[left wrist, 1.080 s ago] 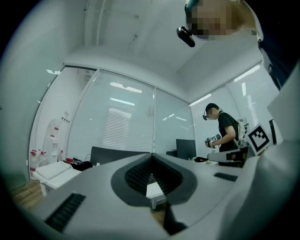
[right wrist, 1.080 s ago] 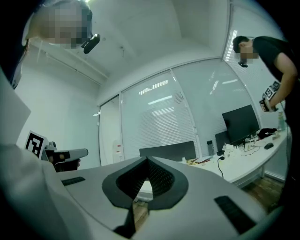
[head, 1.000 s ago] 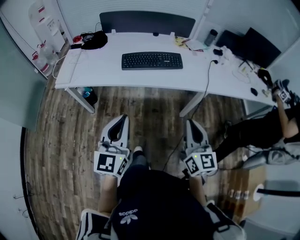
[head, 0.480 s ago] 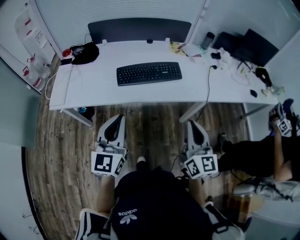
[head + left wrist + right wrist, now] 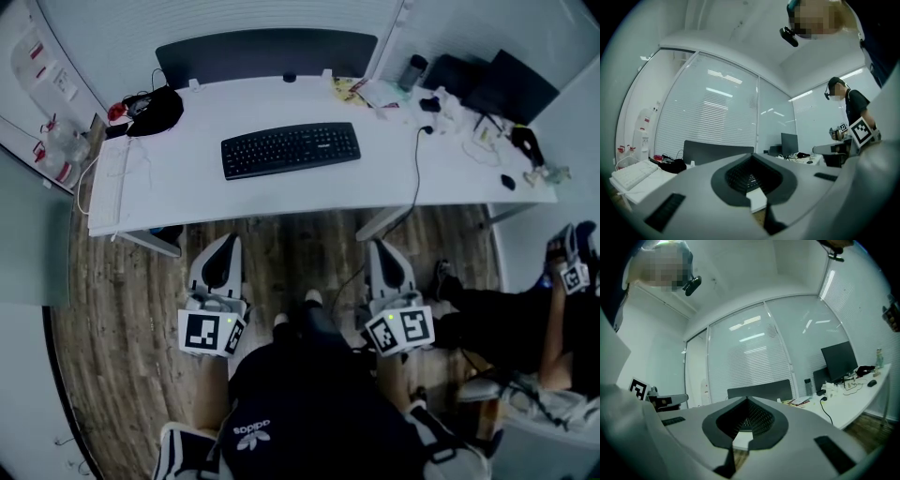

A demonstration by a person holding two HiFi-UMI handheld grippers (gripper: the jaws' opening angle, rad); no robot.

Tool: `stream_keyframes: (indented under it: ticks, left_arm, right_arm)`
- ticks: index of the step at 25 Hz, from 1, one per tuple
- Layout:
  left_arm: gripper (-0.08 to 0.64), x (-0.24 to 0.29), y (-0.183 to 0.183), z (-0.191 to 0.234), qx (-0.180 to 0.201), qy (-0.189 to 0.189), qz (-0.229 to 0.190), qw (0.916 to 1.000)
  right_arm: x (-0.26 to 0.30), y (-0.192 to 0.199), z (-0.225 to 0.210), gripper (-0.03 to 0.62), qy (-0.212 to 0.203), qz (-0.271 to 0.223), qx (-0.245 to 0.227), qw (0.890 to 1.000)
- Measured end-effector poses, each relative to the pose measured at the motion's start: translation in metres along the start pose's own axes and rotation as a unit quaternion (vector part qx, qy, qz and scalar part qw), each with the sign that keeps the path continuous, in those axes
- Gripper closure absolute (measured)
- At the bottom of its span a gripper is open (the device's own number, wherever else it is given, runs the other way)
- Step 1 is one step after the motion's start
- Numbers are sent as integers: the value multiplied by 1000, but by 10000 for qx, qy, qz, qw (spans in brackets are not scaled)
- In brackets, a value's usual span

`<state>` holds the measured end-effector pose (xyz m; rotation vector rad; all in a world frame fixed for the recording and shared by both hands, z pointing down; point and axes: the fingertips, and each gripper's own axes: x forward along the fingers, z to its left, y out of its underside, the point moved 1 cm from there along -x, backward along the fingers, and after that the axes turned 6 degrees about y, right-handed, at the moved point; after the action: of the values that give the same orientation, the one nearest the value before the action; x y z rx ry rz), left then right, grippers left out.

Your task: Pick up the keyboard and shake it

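A black keyboard (image 5: pixel 291 148) lies on the white desk (image 5: pixel 225 192), a little left of the desk's middle. Both grippers hang over the wooden floor in front of the desk, well short of the keyboard. My left gripper (image 5: pixel 226 242) is shut and empty, pointing level toward the desk. Beside it on the right, my right gripper (image 5: pixel 382 248) is also shut and holds nothing. Through the opening in the shut left gripper (image 5: pixel 751 176) and the shut right gripper (image 5: pixel 746 420), a small part of the keyboard and the desk edge shows.
A dark panel (image 5: pixel 267 52) stands behind the desk. A black bag (image 5: pixel 155 111) lies at the desk's left end. A bottle (image 5: pixel 410 70), cables, papers and a monitor (image 5: pixel 511 86) crowd the right end. A cable (image 5: pixel 412 187) drops over the front edge. Another person (image 5: pixel 534 319) sits at right.
Both grippers have come closer to the desk, staying shut. The desk and keyboard now sit lower and larger in the head view. The person at right has shifted down the picture.
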<state>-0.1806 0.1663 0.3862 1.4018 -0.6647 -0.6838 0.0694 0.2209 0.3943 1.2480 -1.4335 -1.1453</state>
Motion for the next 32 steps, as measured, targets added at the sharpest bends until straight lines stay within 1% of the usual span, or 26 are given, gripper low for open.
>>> stream_keyframes:
  ticks: [4, 9, 14, 17, 23, 28, 32]
  left_arm:
    - [558, 24, 6, 13, 95, -232, 132, 9996]
    - [558, 63, 4, 33, -2, -584, 99, 9982]
    - [558, 107, 5, 47, 12, -807, 160, 9966]
    - [558, 132, 11, 48, 88, -890, 148, 9959]
    - [558, 167, 14, 51, 94, -1142, 208, 9932]
    - [558, 181, 16, 56, 106, -1290, 282, 9912]
    - [558, 188, 19, 63, 100, -1372, 383, 9898]
  right_arm:
    - [30, -2, -8, 592, -224, 2, 235, 9995]
    - [83, -10, -26, 592, -474, 69, 19, 9989]
    - [133, -21, -58, 592, -598, 91, -49, 9982]
    - [155, -27, -81, 592, -661, 117, -70, 9977]
    - [191, -29, -112, 592, -818, 209, -32, 9964]
    - [210, -28, -128, 592, -915, 293, 3, 9954]
    - [220, -24, -137, 592, -899, 379, 13, 9952]
